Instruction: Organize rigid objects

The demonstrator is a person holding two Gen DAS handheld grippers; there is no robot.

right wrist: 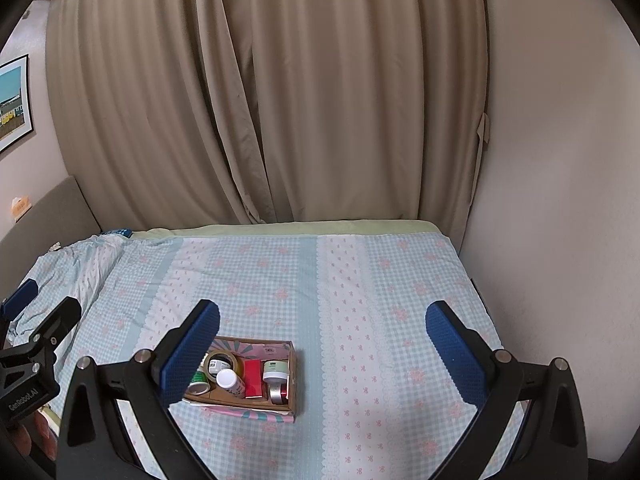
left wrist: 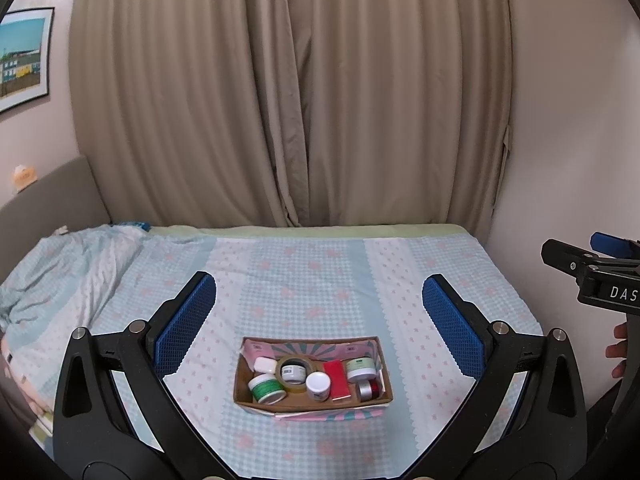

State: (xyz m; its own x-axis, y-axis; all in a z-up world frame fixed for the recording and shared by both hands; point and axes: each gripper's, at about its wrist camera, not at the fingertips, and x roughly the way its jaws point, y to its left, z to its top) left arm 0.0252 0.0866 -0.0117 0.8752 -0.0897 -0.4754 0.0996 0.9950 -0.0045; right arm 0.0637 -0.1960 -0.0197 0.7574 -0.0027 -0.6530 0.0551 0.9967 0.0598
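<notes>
Both tools (left [left wrist: 319, 312], right [right wrist: 322, 336]) spread wide over cardboard box [left wrist: 304, 408] w/ round jars.

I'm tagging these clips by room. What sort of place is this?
Most likely a bedroom: a bed with a checked floral sheet, closed beige curtains behind it and a framed picture on the wall. A cardboard box of small jars sits on the bed.

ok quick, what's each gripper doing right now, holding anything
Left gripper: jaws wide open, holding nothing, above the cardboard box.
Right gripper: jaws wide open, holding nothing, over the bedsheet.
</notes>
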